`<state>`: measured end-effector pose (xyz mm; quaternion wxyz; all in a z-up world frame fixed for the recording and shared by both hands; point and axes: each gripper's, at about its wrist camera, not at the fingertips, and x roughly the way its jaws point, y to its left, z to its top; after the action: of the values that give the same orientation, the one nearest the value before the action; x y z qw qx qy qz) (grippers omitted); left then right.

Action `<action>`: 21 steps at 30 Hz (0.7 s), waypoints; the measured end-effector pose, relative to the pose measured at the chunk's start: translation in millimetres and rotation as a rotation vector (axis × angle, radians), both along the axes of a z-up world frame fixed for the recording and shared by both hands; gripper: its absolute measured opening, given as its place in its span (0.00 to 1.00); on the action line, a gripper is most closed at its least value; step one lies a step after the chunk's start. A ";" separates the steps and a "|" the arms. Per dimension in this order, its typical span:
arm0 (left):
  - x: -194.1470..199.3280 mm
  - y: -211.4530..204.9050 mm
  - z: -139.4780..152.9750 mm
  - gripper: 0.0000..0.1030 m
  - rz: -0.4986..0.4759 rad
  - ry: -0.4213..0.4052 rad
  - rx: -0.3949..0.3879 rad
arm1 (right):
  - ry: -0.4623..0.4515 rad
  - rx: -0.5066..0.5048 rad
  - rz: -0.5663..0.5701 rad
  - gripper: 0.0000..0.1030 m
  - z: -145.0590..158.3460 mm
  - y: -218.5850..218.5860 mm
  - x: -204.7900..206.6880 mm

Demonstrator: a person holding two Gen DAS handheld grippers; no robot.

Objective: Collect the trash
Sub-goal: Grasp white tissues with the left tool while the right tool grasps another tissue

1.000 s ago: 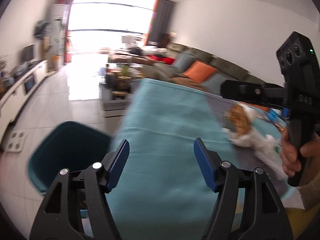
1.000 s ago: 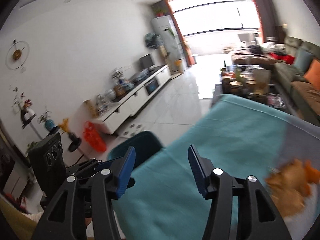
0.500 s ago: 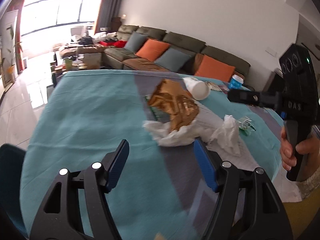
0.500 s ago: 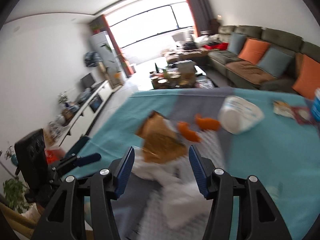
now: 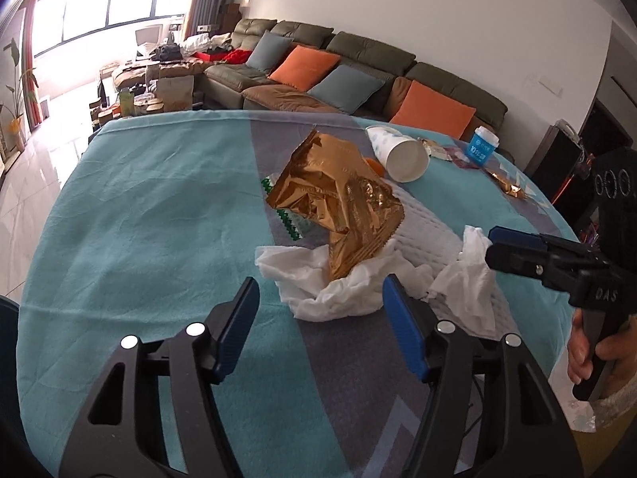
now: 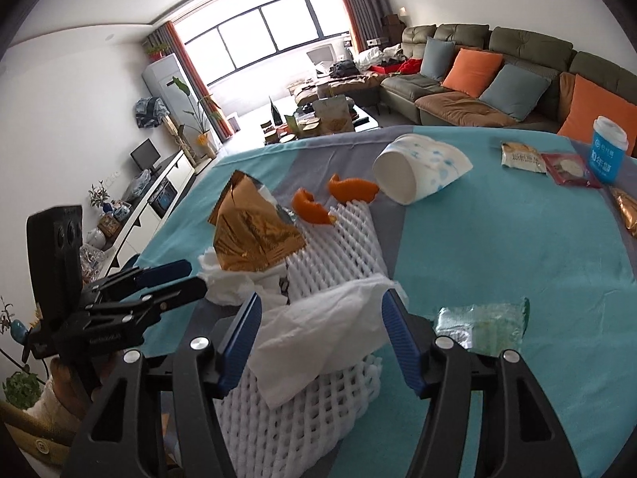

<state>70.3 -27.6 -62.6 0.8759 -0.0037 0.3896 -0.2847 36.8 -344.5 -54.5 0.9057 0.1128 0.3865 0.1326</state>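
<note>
Trash lies on the teal and grey tablecloth. A crumpled gold foil bag rests on white tissues. My left gripper is open and empty, just short of those tissues. My right gripper is open, its fingers either side of another white tissue lying on white foam netting. Orange peels, a tipped paper cup and a green-clear wrapper lie nearby. The right gripper also shows in the left wrist view.
A blue cup and small snack packets sit at the far right of the table. A sofa with orange and blue cushions stands behind. A cluttered coffee table and tiled floor lie beyond the far edge.
Both grippers have swung from facing the room and table edge to facing the trash pile, and have moved closer to it. Both stay open.
</note>
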 end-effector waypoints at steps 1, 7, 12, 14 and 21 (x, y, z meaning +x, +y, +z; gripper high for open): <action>1.3 -1.3 -1.0 0.56 -0.004 0.006 0.000 | -0.001 -0.006 -0.001 0.59 -1.0 0.3 -0.8; 4.3 -15.4 -8.4 0.38 -0.042 0.025 0.013 | 0.011 0.001 -0.012 0.59 -6.0 -1.6 -5.5; 4.2 -18.7 -10.9 0.16 -0.047 0.040 0.008 | 0.010 -0.003 -0.013 0.56 -7.1 -0.1 -7.6; 3.0 -16.7 -10.6 0.13 -0.047 0.045 -0.002 | 0.019 -0.006 -0.005 0.39 -7.1 1.5 -7.6; -8.9 -4.1 -0.5 0.10 -0.053 0.026 -0.026 | -0.003 0.024 -0.002 0.10 -2.5 -1.5 -10.9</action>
<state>61.4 -31.7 -63.1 0.8628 -0.0084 0.3972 -0.3125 25.9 -346.0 -57.0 0.9049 0.1241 0.3836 0.1364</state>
